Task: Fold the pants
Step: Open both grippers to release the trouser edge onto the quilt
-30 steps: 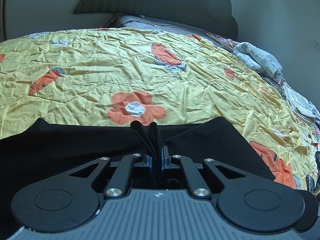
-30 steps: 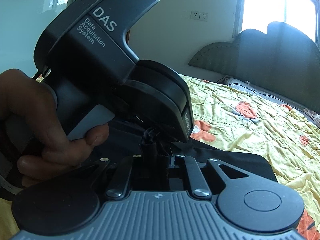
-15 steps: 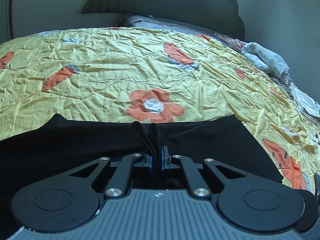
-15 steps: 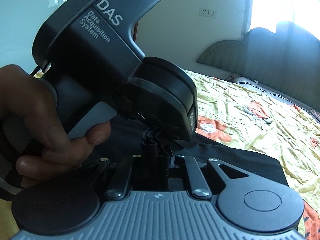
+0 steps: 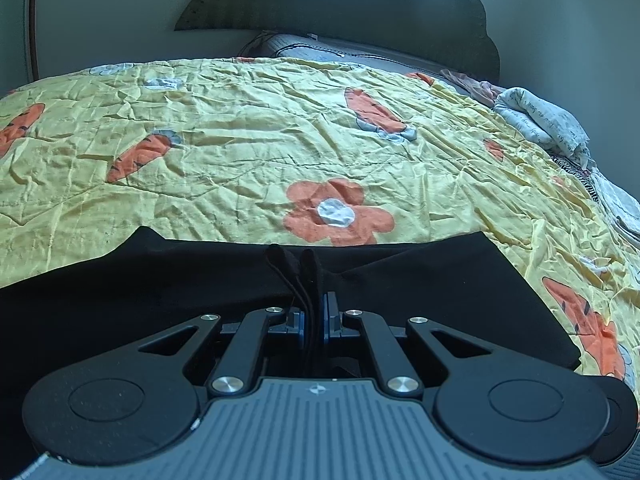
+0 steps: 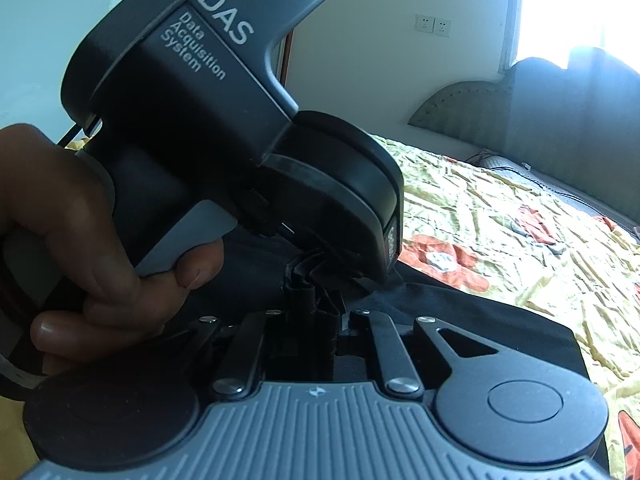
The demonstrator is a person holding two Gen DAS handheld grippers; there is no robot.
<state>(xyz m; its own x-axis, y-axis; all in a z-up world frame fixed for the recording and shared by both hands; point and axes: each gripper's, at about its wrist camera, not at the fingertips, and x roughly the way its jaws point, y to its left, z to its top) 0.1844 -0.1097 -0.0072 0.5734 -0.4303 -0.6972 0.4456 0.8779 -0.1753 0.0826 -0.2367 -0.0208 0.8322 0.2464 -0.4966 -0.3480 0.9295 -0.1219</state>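
Black pants (image 5: 420, 304) spread flat on the yellow flowered bedspread (image 5: 248, 160), far edge just short of its orange flower. Left gripper (image 5: 310, 280) clenched on a bunched pinch of that edge; right gripper (image 6: 316, 300) likewise clamped on gathered dark cloth, probably the same hem, though crowded from view by the left hand (image 6: 92, 248). Soft, light, limp fabric: likely to sag and slide, best held at corners or hems.

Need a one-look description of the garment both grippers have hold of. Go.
Start at the bed's wrinkled yellow bedspread printed with orange flowers and carrots. On its near edge lies the flat black fabric pants, pinched by the left gripper and the right gripper. It is the only plain black cloth; the white bundle is patterned.
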